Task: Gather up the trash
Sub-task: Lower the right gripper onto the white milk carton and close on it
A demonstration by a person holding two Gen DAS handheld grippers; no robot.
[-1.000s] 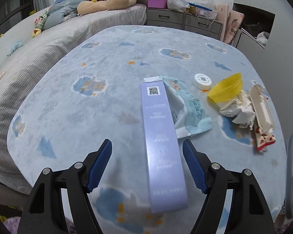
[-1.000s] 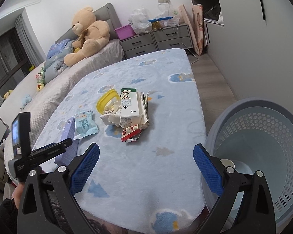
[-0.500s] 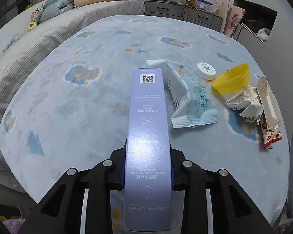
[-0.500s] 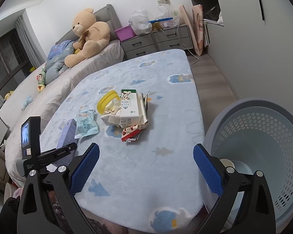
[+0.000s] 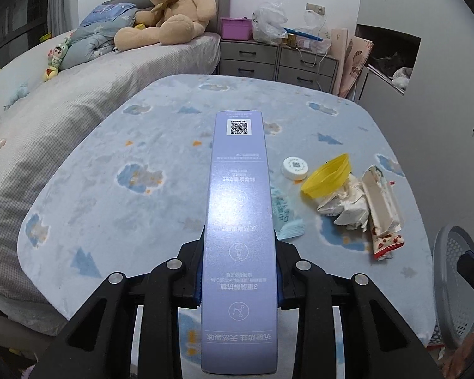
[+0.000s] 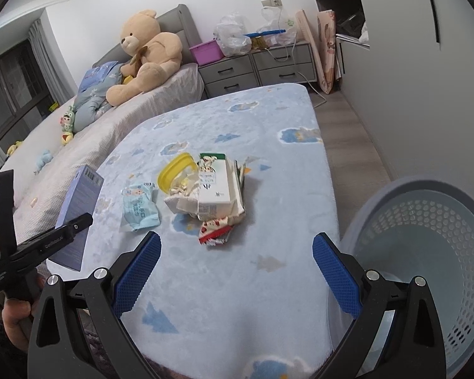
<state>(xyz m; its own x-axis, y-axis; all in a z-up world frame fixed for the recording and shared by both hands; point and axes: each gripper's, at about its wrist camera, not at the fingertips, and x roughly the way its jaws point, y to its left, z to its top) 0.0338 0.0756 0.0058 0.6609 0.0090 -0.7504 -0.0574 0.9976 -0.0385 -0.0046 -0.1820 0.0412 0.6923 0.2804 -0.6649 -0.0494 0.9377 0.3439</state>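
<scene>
Low blue blanket-covered platform [image 6: 224, 284] beside the bed [image 5: 63, 101], spread with litter. Off its right edge, on the floor, a grey perforated basket [image 6: 433, 252], mouth open and unobstructed.

Clamped in the left tool [image 5: 238, 271]: a long lavender box [image 5: 238, 221], gripped across its width near the rear end, far end sticking well forward and lifted clear of the blanket (seen from the right wrist view as raised and tilted up). Pads pressed on both long sides; no gap showing.

Right tool [image 6: 233, 271] gaping wide, nothing between its blue pads, hovering over the near blanket edge next to the basket.

Remaining on the blanket: a heap with a white carton [image 6: 213, 186], crumpled tissue [image 5: 347, 202] and a red-and-white wrapper [image 6: 215, 230]; touching it, a yellow lid [image 5: 328, 173]; a pale blue wipes packet [image 6: 140, 205] a little apart; a small white cap [image 5: 294, 168].

Step in hand, by the look of it: carrying the box across to the basket. Best done high enough for the long front end to clear the heap, swung rightward, nose tipped down over the basket mouth before letting go (a long box released flat could bridge the rim). Grip kept firm meanwhile, given the rearward hold and the leverage of the overhang.
</scene>
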